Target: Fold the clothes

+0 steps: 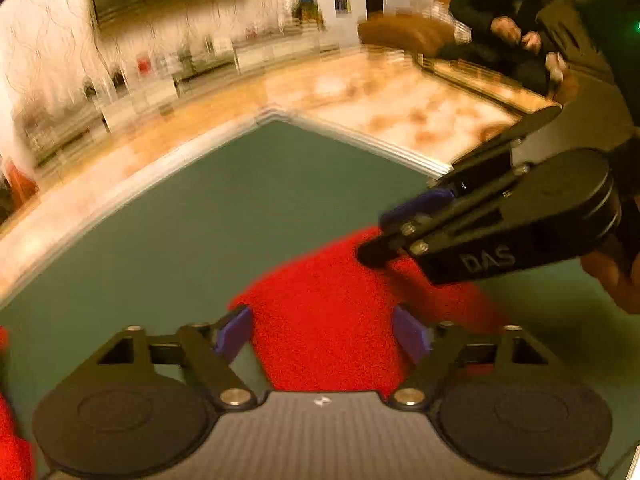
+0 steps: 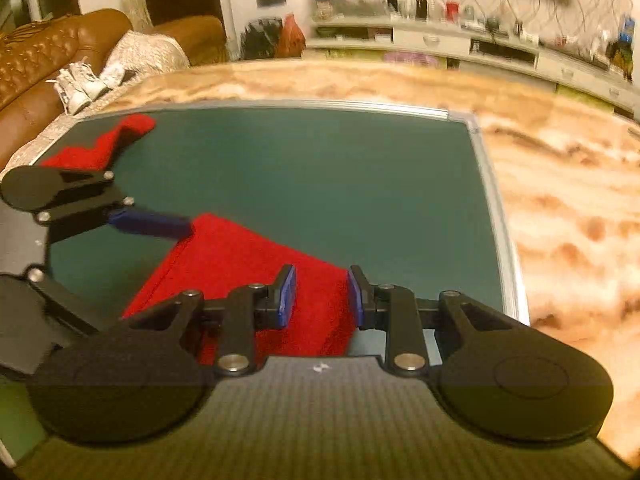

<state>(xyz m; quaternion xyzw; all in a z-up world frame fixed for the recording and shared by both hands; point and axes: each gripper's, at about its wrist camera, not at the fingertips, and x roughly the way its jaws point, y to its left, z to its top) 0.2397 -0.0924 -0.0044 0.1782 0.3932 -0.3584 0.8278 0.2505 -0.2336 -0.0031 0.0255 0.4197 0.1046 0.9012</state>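
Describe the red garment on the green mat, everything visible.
The red garment looks like fuzzy, knitted cloth. It lies flat on the green mat, a folded edge running diagonally, with a sleeve-like part stretching toward the far left corner. The right gripper stands over its near end, pads apart; whether they touch it is unclear.

Green mat on a marbled table

The green mat covers the table; a red garment lies on the mat.

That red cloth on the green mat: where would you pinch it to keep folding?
I'd pinch the red cloth at its free corner on the green mat, coming down from above. It lies flat, so only edges and corners offer anything to grip.
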